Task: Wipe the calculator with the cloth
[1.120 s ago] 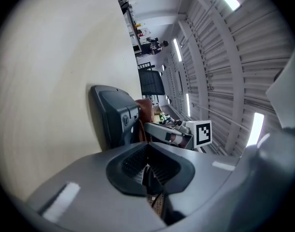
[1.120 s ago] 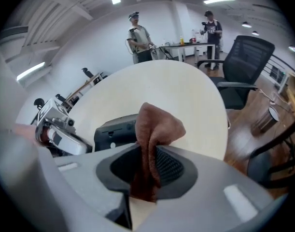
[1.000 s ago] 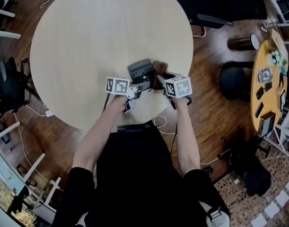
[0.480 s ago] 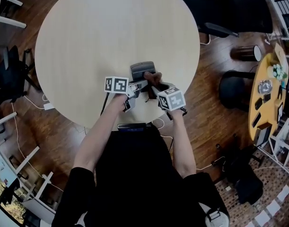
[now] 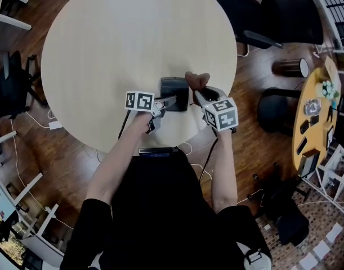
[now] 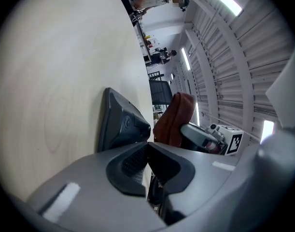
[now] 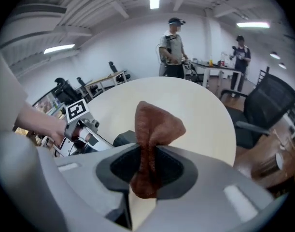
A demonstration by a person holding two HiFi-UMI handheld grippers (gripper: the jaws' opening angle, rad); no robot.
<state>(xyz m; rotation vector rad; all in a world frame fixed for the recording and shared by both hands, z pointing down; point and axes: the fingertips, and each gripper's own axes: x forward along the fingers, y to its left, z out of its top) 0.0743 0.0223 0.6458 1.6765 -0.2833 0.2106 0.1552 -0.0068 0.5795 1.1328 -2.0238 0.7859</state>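
**Left gripper.** I read the left gripper as closed, jaws brought together with no gap between the pads. In the head view its tips sit at the left edge of the calculator. I cannot tell whether the jaws pinch any part of that edge or only lie against it.

**Right gripper.** The right gripper is clamped on the brown cloth. The cloth passes down between the two pads, and a bunched, folded end stands out beyond the jaw tips. In the head view this gripper is to the right of the calculator and angles downward.

**Calculator.** The calculator is a dark grey desktop unit on the round, pale wooden table, near the table edge closest to me. In the left gripper view its dark casing rises steeply off the tabletop, directly beyond the closed jaws. In the right gripper view only a dark corner of it shows, left of the cloth.

**Cloth position.** In the head view the cloth is just beside the far right corner of the calculator. I cannot tell whether the two are touching.

**Surroundings.** Black office chairs stand on the wooden floor to the right of the table.
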